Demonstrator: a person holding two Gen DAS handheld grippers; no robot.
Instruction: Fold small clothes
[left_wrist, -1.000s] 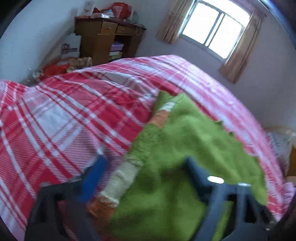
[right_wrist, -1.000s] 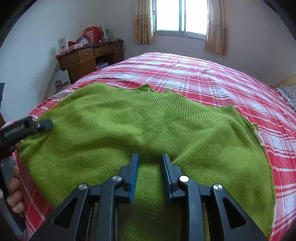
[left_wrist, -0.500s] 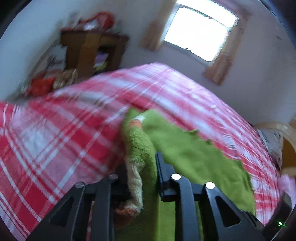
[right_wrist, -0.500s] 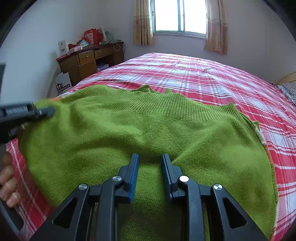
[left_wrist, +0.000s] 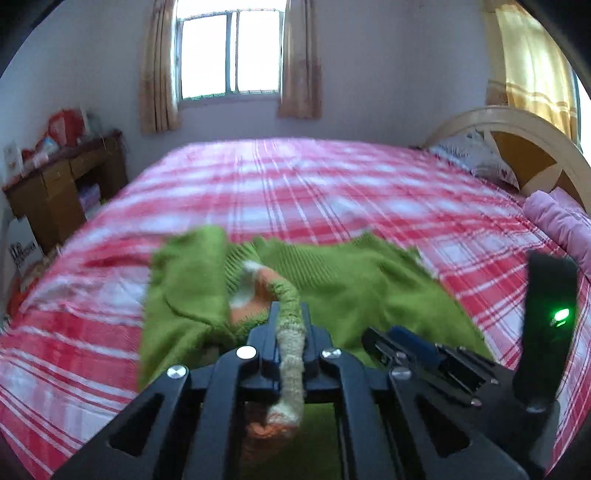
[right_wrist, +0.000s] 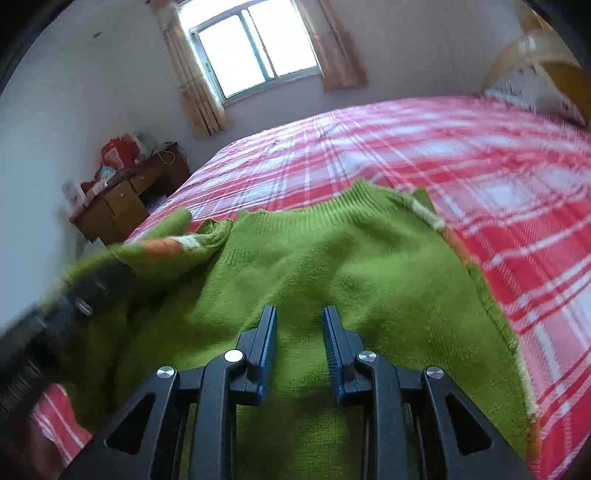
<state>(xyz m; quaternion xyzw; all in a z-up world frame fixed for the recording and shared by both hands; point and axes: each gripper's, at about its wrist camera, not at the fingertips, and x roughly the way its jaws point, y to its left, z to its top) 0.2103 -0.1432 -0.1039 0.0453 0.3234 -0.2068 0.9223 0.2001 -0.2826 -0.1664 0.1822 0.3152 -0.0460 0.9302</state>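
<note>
We have swung the left gripper (left_wrist: 290, 325), clamped on the green sweater's (right_wrist: 332, 266) striped edge (left_wrist: 291, 354), toward 3 o'clock over the body (first fold begun), while the right gripper (right_wrist: 299, 332) hovers narrowly parted, empty.

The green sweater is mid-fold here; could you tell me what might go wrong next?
The left gripper pinches only the thin striped cuff of the green sweater, so the knit may slip free. The right gripper sits over the body with jaws apart, gripping nothing, so the sweater could drag across the plaid bedspread and bunch.
</note>
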